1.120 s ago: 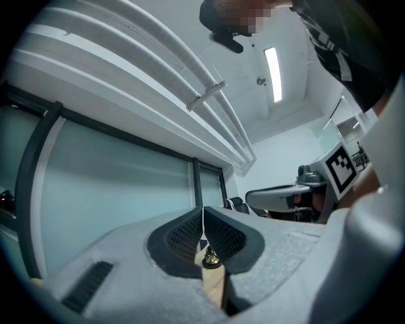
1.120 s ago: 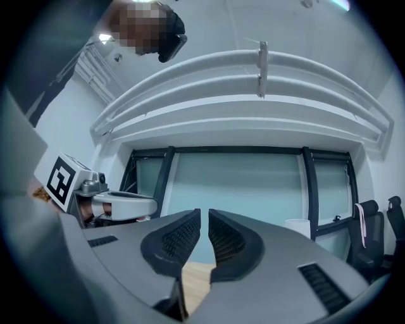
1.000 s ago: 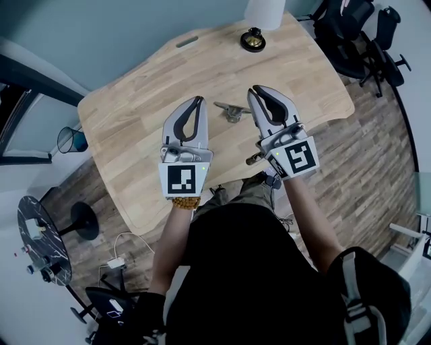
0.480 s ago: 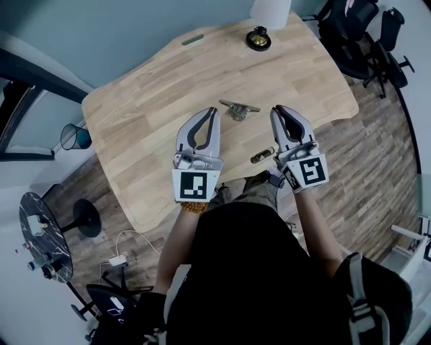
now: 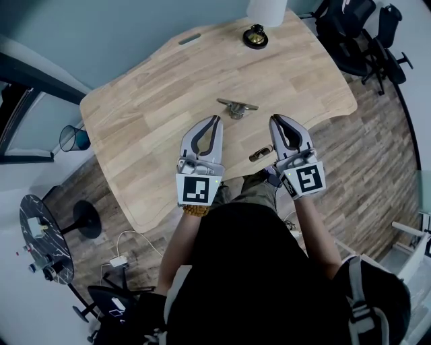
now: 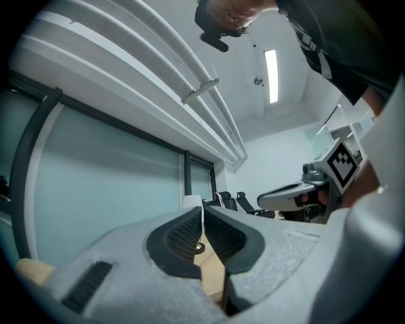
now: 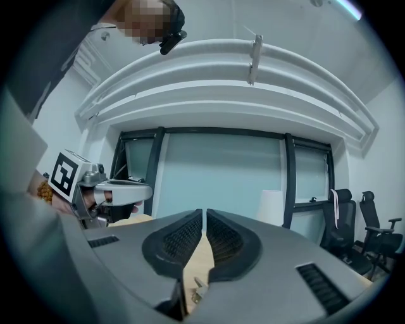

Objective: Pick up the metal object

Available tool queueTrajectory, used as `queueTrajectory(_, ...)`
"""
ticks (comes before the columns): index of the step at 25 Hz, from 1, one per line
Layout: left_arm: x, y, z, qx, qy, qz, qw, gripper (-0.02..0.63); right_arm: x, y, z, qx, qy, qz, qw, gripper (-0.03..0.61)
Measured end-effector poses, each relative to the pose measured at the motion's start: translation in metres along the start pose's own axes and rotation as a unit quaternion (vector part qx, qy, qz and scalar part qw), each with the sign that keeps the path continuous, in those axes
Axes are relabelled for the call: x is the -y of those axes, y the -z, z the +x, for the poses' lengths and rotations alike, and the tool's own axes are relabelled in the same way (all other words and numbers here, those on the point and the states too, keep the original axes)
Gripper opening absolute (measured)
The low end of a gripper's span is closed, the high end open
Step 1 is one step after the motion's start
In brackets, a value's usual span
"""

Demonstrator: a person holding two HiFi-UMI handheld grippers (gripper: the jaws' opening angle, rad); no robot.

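The metal object [image 5: 237, 106], a silvery cleat-shaped piece, lies on the wooden table [image 5: 148, 114] near its middle. Both grippers hover short of it, towards the table's front edge. My left gripper [image 5: 215, 121] is below and left of the cleat, its tips together on nothing. My right gripper [image 5: 275, 120] is below and right of it; its jaws are closing, the tips almost touching, with nothing between them. In the left gripper view the tips [image 6: 202, 210] meet. The right gripper view shows its tips [image 7: 204, 212] a sliver apart.
A small dark cylindrical piece [image 5: 261, 153] lies at the table's front edge beside the right gripper. A black and gold round object [image 5: 254, 37] and a white cylinder [image 5: 266, 10] stand at the far edge. Office chairs [image 5: 353, 34] are at the upper right.
Both grippers have drawn back from beside the metal object towards the table's front edge. The metal object has not moved.
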State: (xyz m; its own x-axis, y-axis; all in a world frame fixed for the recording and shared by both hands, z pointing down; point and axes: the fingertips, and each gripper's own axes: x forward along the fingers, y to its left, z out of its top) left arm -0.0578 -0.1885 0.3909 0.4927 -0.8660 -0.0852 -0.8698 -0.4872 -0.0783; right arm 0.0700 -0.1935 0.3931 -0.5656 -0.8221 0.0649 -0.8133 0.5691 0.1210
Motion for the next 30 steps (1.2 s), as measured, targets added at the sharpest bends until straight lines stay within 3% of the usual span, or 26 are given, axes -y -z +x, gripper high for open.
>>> queueTrajectory(30, 0.014, 0.023, -0.008, -0.029, 0.000, -0.025, 0.9993, 0.020, -0.003, 0.022, -0.019, -0.023, 0.000, 0.013, 1.000, 0.003)
